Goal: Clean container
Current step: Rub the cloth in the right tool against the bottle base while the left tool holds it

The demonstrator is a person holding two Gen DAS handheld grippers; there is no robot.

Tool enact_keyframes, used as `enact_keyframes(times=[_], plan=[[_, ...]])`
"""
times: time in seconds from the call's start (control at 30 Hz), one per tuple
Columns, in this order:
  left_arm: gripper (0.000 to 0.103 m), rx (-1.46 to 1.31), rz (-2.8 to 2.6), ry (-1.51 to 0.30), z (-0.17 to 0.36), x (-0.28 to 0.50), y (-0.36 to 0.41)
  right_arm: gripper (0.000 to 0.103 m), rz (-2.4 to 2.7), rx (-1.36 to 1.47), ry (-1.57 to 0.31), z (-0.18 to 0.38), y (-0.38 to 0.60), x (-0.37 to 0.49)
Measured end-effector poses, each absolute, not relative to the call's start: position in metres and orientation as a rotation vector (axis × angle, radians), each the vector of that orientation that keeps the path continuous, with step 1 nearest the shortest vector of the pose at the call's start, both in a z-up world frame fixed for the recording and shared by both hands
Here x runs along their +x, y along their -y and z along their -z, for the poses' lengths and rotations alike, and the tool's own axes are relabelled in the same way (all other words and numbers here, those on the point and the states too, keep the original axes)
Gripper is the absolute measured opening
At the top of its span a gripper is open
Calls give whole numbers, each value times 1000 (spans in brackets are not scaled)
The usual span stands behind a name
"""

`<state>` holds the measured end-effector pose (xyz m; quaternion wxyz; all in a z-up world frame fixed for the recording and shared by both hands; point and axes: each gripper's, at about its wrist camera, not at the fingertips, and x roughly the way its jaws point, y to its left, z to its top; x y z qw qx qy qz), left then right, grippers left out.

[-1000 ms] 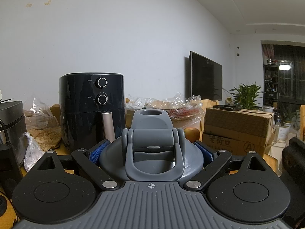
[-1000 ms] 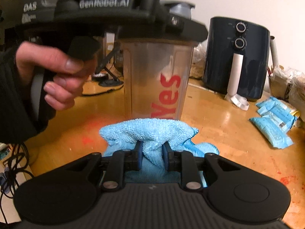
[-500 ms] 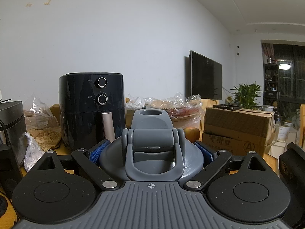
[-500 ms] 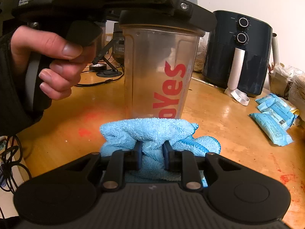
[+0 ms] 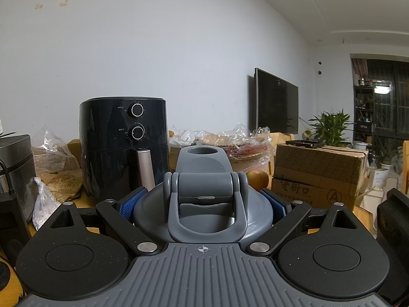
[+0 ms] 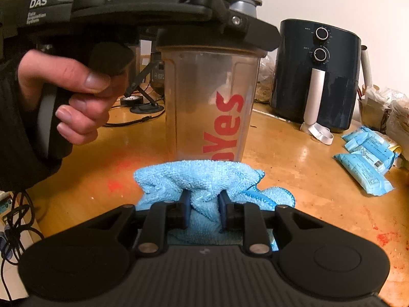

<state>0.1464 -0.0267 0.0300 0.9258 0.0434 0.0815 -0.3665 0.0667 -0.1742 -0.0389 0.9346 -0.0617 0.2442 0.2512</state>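
The clear shaker cup with red letters stands on the wooden table, in front of the black air fryer. The left gripper is spread wide and clamps the cup's grey lid from both sides. The right gripper is pinched narrow on a bunched blue cloth, which sits right at the foot of the cup. If the cloth pushes too hard, the cup could tip or twist in the grip. The cloth could also slip out, since only a small fold is pinched.
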Motion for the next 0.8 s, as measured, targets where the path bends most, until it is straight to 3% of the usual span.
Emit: enact_keyframes(times=[0.8], plan=[[95, 88, 747, -170, -30, 146, 27, 18, -512, -22, -301, 6, 190, 49]])
